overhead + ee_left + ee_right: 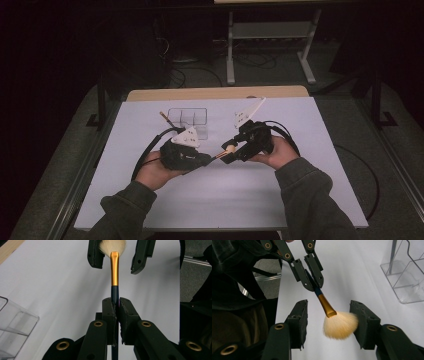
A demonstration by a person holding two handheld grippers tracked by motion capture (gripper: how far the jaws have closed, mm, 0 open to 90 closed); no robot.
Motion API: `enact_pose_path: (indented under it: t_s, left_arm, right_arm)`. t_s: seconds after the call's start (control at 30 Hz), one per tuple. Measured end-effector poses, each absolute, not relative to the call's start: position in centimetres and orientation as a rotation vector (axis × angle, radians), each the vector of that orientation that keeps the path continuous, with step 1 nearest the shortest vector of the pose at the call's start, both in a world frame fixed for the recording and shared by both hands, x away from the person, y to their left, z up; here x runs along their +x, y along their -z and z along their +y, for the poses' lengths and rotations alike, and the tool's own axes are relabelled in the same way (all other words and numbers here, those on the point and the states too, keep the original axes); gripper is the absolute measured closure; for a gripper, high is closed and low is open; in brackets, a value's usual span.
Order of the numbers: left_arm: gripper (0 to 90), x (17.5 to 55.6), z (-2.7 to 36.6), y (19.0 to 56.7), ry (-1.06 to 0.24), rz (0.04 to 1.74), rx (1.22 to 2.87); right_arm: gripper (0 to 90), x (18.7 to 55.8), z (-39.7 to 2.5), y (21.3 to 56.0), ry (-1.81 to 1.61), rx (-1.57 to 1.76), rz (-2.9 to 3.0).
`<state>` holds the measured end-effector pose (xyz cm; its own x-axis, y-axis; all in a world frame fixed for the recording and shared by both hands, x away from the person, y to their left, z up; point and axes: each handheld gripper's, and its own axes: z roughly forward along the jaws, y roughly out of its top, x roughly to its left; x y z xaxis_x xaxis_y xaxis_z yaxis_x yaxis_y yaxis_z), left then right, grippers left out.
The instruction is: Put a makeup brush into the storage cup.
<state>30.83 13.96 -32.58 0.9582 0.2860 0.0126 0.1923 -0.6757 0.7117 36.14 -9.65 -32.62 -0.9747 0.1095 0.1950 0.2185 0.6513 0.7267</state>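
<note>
Above the white table (210, 200), near its middle, the left gripper (115, 305) holds a makeup brush (114, 272) with its jaws clamped on the dark handle. Pale bristles and a gold ferrule point toward the right gripper (328, 325), whose jaws stand apart on either side of the bristles. A clear plastic organizer (189, 119) sits behind the left gripper on the table.

The brush (114, 272) has a dark blue handle, a gold ferrule and a pale, fanned-out bristle head. Its handle is clamped between the closed jaws of the left gripper (115, 305), and its bristles sit between the spread jaws of the right gripper (329, 325), brushing one jaw.
</note>
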Motion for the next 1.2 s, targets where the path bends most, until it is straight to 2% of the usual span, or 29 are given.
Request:
enact_pose_path:
  t_s: [0.4,0.93,1.2]
  left_arm:
    - [83.5,30.76,13.64,32.76,-0.15,0.308,2.348]
    - [83.5,30.62,13.4,32.82,-0.148,0.293,2.345]
    - [83.5,30.48,13.43,32.74,-0.156,0.284,2.346]
  right_arm:
    - [62.6,36.12,-9.9,32.51,1.239,-0.241,-2.695]
    - [73.6,36.24,-10.2,32.43,1.242,-0.24,-2.681]
    - [76.3,36.3,-10.17,32.37,1.251,-0.221,-2.676]
